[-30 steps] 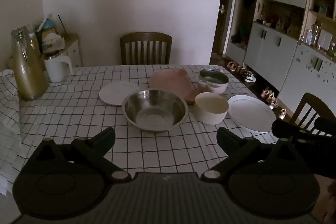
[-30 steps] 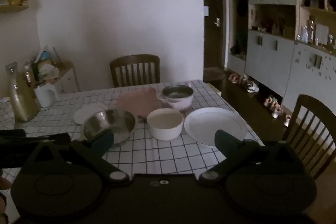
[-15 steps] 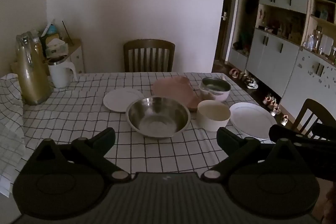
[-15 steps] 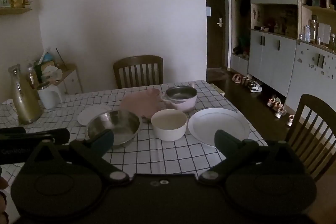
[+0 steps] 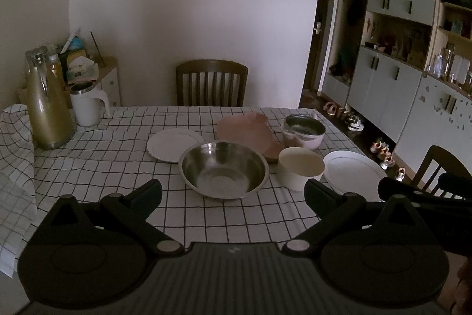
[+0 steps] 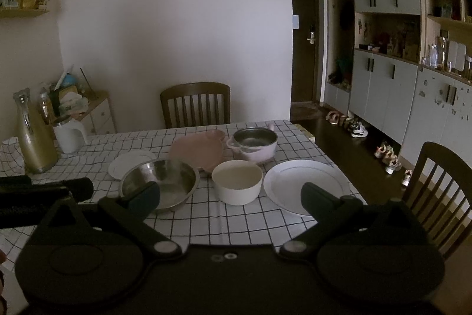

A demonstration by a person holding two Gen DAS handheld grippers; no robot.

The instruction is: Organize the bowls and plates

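On the checked tablecloth [image 5: 112, 161] stand a steel bowl [image 5: 223, 169], a white bowl [image 5: 300, 167], a large white plate [image 5: 354, 174], a small white plate [image 5: 174, 143], a pink plate [image 5: 246, 132] and a pink pot [image 5: 302, 132]. My left gripper [image 5: 233, 191] hovers open at the near edge, in front of the steel bowl. My right gripper [image 6: 230, 194] is open too, short of the white bowl [image 6: 237, 182] and large plate [image 6: 306, 185]. Neither holds anything.
A gold thermos [image 5: 47, 105] and a white kettle [image 5: 87, 105] stand at the far left of the table. A wooden chair [image 5: 211, 83] is behind the table, another chair [image 6: 442, 182] at the right. Cabinets [image 6: 392, 96] and shoes [image 6: 358, 129] line the right wall.
Both grippers have risen and tilted up a little, so the dishes sit lower in view. Nothing on the table has moved; both grippers stay open.
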